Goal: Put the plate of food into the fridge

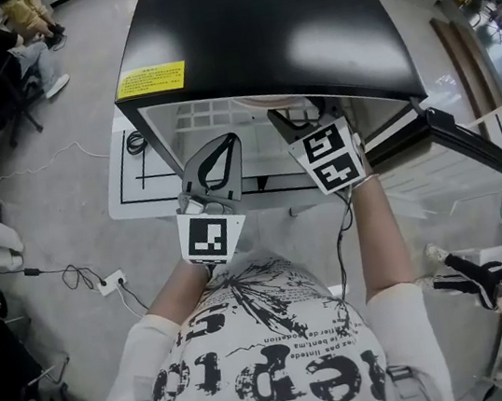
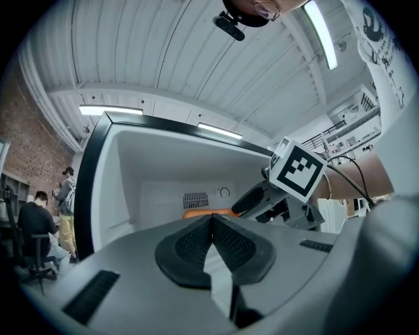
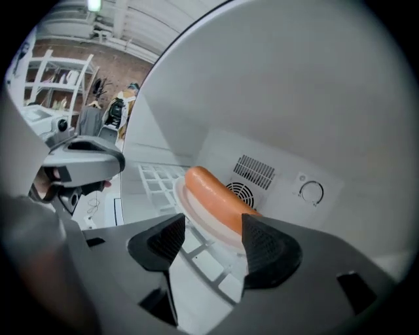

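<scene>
plate of food sits inside the fridge, right claw spread wide at its rim

the plate [image 3: 190, 204], white with an orange sausage [image 3: 216, 195] lying on it, rests on the wire shelf [image 3: 204, 265] inside the fridge [image 1: 262, 32], towards the fridge's back wall. the right gripper [image 3: 213, 229] reaches into the fridge's open front with its jaws wide apart. the plate's near rim lies between and just past the pads, which do not press on it, so this claw holds nothing. the left gripper [image 2: 211, 219] hangs just outside the fridge's opening (pointing inward), its jaws closed tip to tip with nothing between them.
</scene>
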`<state>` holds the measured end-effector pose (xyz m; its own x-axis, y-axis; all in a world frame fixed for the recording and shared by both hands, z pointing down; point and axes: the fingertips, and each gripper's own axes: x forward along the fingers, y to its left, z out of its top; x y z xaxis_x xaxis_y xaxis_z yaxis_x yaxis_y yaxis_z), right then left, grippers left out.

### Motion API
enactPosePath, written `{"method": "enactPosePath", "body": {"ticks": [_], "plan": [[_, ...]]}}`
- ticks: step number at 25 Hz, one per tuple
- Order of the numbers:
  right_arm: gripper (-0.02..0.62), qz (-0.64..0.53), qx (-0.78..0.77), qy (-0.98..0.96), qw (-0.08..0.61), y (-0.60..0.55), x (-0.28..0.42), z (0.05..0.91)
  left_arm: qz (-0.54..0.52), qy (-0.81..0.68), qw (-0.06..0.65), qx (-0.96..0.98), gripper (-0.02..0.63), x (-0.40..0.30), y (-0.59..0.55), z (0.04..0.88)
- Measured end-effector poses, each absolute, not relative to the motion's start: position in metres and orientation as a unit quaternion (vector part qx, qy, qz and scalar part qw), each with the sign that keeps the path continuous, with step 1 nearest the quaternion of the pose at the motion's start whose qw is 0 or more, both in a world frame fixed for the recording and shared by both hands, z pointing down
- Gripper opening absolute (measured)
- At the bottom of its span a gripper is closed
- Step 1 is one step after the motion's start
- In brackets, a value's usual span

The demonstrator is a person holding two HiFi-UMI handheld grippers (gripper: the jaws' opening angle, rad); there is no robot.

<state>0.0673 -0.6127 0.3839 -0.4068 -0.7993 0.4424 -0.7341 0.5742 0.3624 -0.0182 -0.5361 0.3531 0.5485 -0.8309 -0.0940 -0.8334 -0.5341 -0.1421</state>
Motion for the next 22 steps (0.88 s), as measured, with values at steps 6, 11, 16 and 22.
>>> {"method": "enactPosePath", "body": {"ticks": [6, 11, 16, 22], "plan": [[0.262, 0.008, 0.576, -0.772, 0.267, -0.606, 0.089, 0.384, 0.008, 0.467, 0.075, -0.881, 0.008, -0.013, -0.534, 0.356], [0.262, 0.049, 0.620, -0.756, 0.207, -0.595, 0.100, 0.389, 0.009, 0.462, 0.070, -0.884, 0.006, -0.011, -0.533, 0.358], [0.262, 0.026, 0.601, -0.748, 0.281, -0.588, 0.095, 0.388, 0.007, 0.460, 0.067, -0.885, 0.008, -0.012, -0.533, 0.359], [0.262, 0.053, 0.578, -0.767, 0.273, -0.576, 0.095, 0.386, 0.010, 0.458, 0.068, -0.886, 0.008, -0.013, -0.531, 0.358]]}}
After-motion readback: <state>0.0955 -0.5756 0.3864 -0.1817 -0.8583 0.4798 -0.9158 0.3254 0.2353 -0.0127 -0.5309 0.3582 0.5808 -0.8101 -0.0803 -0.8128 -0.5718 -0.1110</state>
